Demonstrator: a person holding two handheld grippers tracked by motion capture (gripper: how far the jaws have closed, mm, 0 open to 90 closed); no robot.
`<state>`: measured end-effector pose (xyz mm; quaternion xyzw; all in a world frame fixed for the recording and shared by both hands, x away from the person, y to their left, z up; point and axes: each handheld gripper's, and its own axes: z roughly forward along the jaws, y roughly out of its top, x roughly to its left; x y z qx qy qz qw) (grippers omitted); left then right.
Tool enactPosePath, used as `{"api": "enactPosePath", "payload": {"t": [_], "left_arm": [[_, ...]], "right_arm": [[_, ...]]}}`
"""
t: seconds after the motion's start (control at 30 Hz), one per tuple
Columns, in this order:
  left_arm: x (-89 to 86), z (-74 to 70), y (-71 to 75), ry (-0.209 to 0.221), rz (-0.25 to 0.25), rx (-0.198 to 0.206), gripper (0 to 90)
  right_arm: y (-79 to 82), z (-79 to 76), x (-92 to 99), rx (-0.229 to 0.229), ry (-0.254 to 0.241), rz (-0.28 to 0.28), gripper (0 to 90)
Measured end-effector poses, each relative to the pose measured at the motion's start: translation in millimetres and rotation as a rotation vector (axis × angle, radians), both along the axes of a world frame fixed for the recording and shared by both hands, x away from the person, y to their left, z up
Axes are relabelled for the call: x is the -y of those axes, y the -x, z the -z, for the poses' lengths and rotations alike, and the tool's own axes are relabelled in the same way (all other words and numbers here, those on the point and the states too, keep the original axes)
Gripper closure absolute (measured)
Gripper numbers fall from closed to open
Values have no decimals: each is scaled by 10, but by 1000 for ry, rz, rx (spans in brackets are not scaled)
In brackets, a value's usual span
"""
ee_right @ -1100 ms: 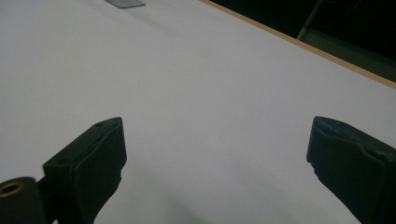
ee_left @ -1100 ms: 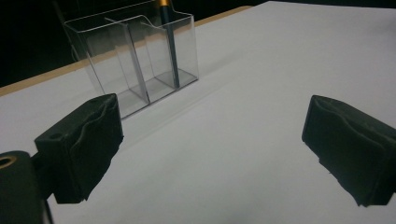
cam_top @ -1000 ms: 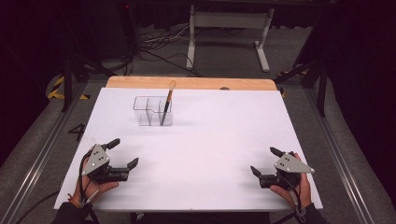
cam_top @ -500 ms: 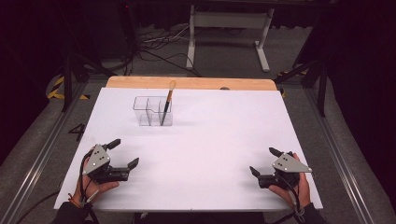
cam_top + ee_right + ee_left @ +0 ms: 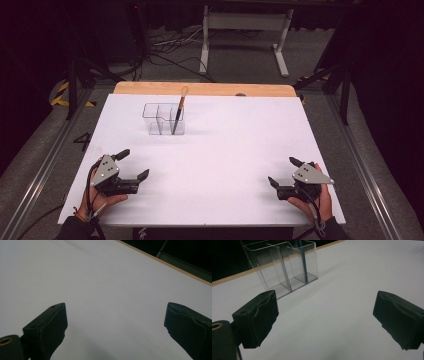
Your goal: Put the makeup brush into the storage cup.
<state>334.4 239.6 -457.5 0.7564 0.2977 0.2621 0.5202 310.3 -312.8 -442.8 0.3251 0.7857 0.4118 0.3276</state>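
- Clear organiser (image 5: 163,119) with a brush (image 5: 178,108): standing toward the far left of the white surface (image 5: 225,150), three compartments open upward; brush leaning upright in the rightmost compartment, pale tip rising above the rim.
- Same organiser (image 5: 283,267) in the left gripper view: lying ahead of and between the two black jaws, well apart from them, brush handle showing as a dark line through the wall.
- Left tongs (image 5: 131,165): resting near the front left edge of the surface, gaping wide, gripping nothing, pointing toward the organiser.
- Right tongs (image 5: 283,172): resting near the front right edge, likewise spread wide and carrying nothing, facing bare white surface in the right gripper view.
- Step in hand, as judged: waiting at the start, no reach begun; nearest thing being the organiser and its brush.
- Next move, as judged: calling for a long forward reach, probably by the left tongs, then closing on the brush handle above the rim.
- Surroundings: wooden strip (image 5: 205,89) edging the far side; table legs and cables on the floor beyond.
- Obstructions: nothing lying between tongs and organiser; thin clear walls likely tipping if knocked.
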Motion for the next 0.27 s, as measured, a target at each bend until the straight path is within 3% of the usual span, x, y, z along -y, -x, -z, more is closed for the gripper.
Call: {"api": "enactPosePath", "payload": {"t": [0.27], "left_arm": [[32,-2,-26,2,-3,-6,76]], "right_arm": [[-4,-10,45,6,-30,20,55]]}}
